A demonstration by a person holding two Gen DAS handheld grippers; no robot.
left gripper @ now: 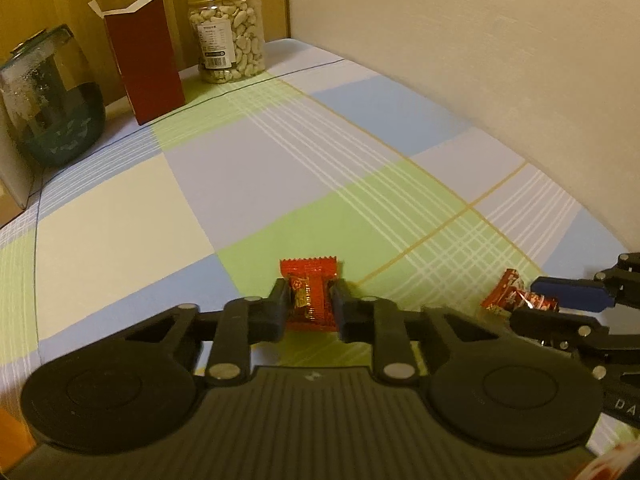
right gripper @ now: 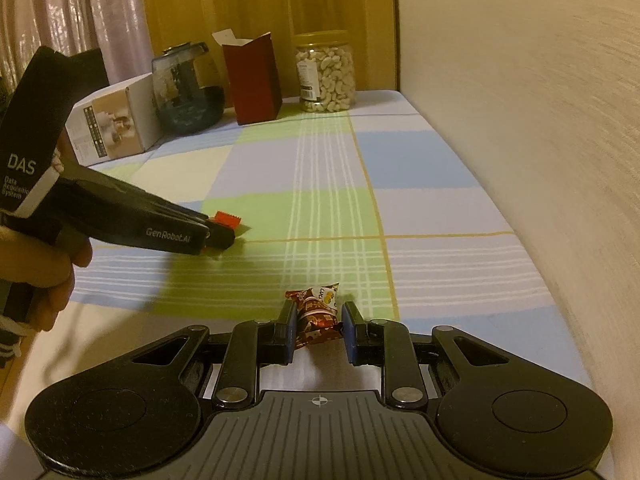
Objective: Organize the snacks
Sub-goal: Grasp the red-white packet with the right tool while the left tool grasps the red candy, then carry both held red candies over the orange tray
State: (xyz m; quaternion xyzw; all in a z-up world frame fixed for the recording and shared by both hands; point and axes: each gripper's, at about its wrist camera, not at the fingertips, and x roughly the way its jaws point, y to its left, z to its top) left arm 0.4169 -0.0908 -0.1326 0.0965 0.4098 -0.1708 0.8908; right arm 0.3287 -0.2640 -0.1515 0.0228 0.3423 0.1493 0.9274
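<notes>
The left gripper (left gripper: 310, 300) has its two black jaws pressed against the sides of a flat red foil-wrapped candy (left gripper: 310, 294), which lies on the pastel checked tablecloth (left gripper: 280, 184). The right wrist view shows the same grip from the side, the candy's crimped red end poking past the fingertips. A hand (right gripper: 44, 268) wraps the handle of that left gripper.

The right gripper (right gripper: 319, 326), just to the right of the red candy, is closed on a second sweet, a brown and red crinkled wrapper with a yellow patch (right gripper: 316, 314). Its blue-padded fingers (right gripper: 350, 332) pinch the wrapper. Whether this sweet touches the cloth is hard to tell.

Well beyond the red candy, at the far edge of the cloth, stand four things in a row: a clear plastic jar of pale nuts with a gold lid (left gripper: 226, 32), a tall dark red carton with open flaps (left gripper: 144, 60), a rounded blue-tinted glass jar (left gripper: 50, 100), and a white printed cardboard box (right gripper: 114, 122).
</notes>
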